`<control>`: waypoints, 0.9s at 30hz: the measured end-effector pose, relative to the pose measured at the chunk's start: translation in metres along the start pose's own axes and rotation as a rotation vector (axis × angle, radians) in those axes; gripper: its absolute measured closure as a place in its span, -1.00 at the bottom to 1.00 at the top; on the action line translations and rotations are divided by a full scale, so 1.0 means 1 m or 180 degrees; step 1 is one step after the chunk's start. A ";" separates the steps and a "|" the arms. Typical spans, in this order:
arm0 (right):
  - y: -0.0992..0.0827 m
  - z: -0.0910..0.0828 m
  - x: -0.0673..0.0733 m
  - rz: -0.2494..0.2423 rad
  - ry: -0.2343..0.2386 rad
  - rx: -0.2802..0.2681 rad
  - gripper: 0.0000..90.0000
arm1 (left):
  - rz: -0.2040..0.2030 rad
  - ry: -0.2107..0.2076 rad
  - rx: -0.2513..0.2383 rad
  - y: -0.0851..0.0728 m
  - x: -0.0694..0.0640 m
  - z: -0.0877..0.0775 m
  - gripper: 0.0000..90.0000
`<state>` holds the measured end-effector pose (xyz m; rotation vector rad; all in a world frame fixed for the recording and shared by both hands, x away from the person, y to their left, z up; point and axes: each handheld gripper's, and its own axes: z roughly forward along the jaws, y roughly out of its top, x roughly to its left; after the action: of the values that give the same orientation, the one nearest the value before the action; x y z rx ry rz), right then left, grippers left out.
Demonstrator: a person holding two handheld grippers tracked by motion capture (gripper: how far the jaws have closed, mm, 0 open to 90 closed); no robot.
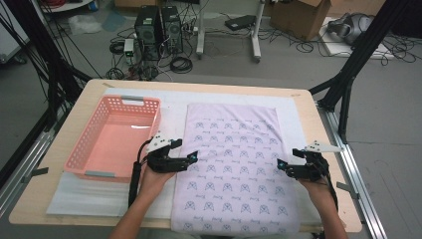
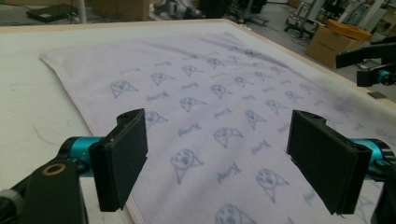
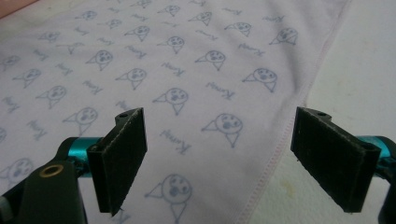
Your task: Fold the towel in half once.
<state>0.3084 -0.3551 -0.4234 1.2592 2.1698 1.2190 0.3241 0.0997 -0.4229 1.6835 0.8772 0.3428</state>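
A pale lilac towel point(image 1: 234, 164) printed with small blue figures lies flat on the white mat, reaching from mid-table to the near edge. My left gripper point(image 1: 193, 157) hovers open over the towel's left edge, jaws pointing right. My right gripper point(image 1: 282, 165) hovers open at the towel's right edge, jaws pointing left. In the left gripper view the towel point(image 2: 219, 107) spreads beyond the wide-apart jaws of my left gripper point(image 2: 224, 163), and the other gripper point(image 2: 373, 74) shows far right. In the right gripper view the towel's hemmed edge point(image 3: 275, 154) runs between the jaws of my right gripper point(image 3: 219, 161).
A pink perforated basket point(image 1: 79, 159) stands empty left of the towel. A white mat point(image 1: 293, 114) covers the wooden table point(image 1: 64, 149). Beyond the table lie computers point(image 1: 159, 27), cables and cardboard boxes point(image 1: 303, 17) on the floor.
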 end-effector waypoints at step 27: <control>0.040 0.060 -0.055 0.0507 -0.0290 0.0235 -0.11 | -0.0523 0.0904 0.0600 0.018 0.063 0.080 -0.24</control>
<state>0.3983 -0.3617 -0.4311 1.5130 2.1005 1.1255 0.4242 0.0856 -0.4444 1.7459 1.2842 0.4028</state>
